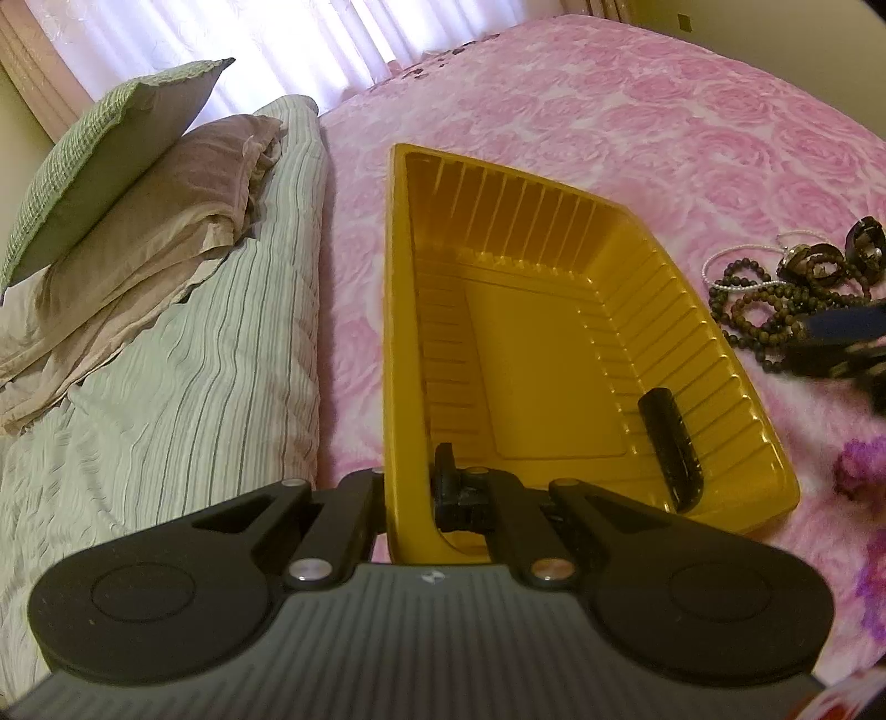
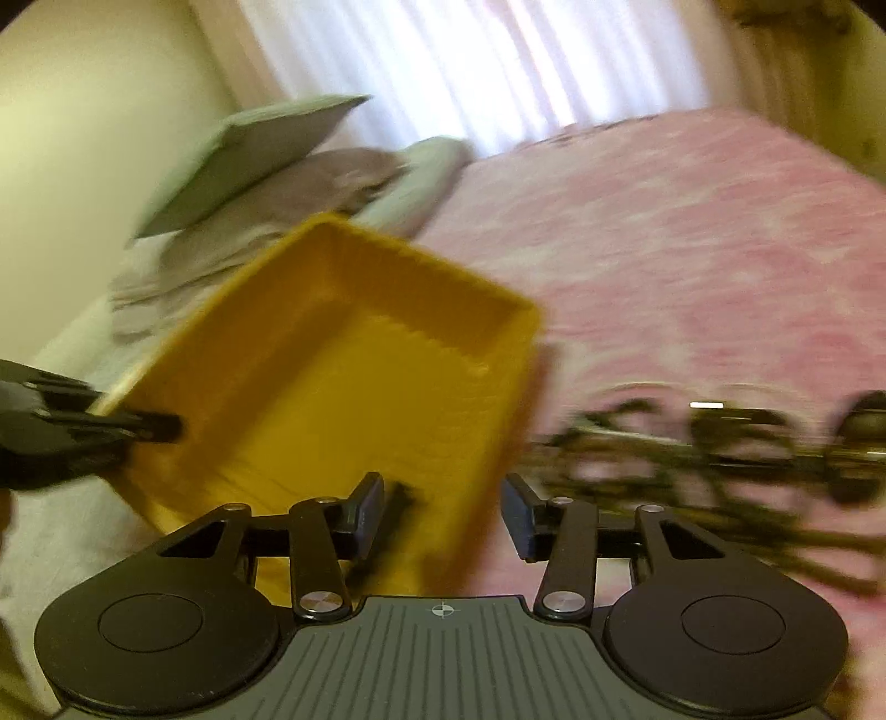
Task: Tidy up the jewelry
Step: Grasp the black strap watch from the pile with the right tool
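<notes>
A yellow plastic tray (image 1: 554, 354) is seen resting on a pink rose-patterned bedspread (image 1: 637, 111), its ribbed walls sloping down to a flat floor. The left gripper (image 1: 410, 498) is clamped shut on the tray's near-left corner wall, one finger outside the wall and the other inside it. A single dark, elongated bracelet-like piece (image 1: 671, 448) is found lying inside the tray against its right wall, near the front corner (its exact kind cannot be made out). The remaining jewelry (image 1: 786, 288) is gathered in a tangled heap on the bedspread just to the right of the tray: strings of brown beads, a thin string of pale beads and a few chunky dark pieces. In the right wrist view, which is heavily blurred, the right gripper (image 2: 443, 515) is shown with its jaws parted about halfway and nothing between them; it is held over the tray's right edge, with the heap beside it to the right. A striped quilt (image 1: 210, 387) and stacked pillows (image 1: 127, 183) are seen along the left of the bed, with a bright curtain (image 1: 277, 39) behind.
</notes>
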`<state>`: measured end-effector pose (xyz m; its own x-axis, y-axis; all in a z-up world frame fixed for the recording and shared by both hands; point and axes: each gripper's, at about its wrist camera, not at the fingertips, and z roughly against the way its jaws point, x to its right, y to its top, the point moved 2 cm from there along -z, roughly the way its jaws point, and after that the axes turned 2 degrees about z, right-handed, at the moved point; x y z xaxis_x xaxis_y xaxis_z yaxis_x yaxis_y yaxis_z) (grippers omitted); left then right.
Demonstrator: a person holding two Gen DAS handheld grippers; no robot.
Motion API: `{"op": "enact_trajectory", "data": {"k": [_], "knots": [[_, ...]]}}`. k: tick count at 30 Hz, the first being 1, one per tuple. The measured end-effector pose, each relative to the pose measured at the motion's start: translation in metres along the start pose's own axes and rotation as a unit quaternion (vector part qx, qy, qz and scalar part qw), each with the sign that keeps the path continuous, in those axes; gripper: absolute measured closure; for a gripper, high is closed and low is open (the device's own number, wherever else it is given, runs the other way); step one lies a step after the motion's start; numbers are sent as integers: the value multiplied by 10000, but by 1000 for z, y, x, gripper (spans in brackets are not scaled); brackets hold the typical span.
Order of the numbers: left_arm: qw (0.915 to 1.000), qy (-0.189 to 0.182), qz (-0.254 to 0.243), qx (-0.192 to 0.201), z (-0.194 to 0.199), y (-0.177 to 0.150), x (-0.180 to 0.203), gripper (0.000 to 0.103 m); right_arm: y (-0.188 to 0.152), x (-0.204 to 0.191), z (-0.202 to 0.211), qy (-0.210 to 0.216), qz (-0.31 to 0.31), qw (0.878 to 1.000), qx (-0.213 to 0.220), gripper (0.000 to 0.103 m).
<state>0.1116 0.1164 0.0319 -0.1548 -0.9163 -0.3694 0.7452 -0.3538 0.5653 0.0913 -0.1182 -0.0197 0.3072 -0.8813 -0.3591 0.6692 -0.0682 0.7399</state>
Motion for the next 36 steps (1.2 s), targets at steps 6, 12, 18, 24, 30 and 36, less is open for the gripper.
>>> {"op": "enact_trajectory", "data": {"k": [6,12,18,24,30,36], "knots": [[10000,16,15,19,0,0,0,101,-16,76,39,-1167,-354,9925,77,56],[10000,24,31,10,1,0,1,101,-3,124,43,-1868,-370,9816,160,56],[10000,38,-3,1,0,2,0,101,10,150,23,-2021,-459,9783,40,57],[10000,50,1,0,0,2,1,101,18,160,9,-2040,-518,9775,-115,80],[10000,57,-9,3,0,3,1,101,16,164,15,-1936,-675,9787,-76,97],[10000,57,-8,8,0,2,2,101,13,168,38,-1869,-1031,9768,179,100]]}}
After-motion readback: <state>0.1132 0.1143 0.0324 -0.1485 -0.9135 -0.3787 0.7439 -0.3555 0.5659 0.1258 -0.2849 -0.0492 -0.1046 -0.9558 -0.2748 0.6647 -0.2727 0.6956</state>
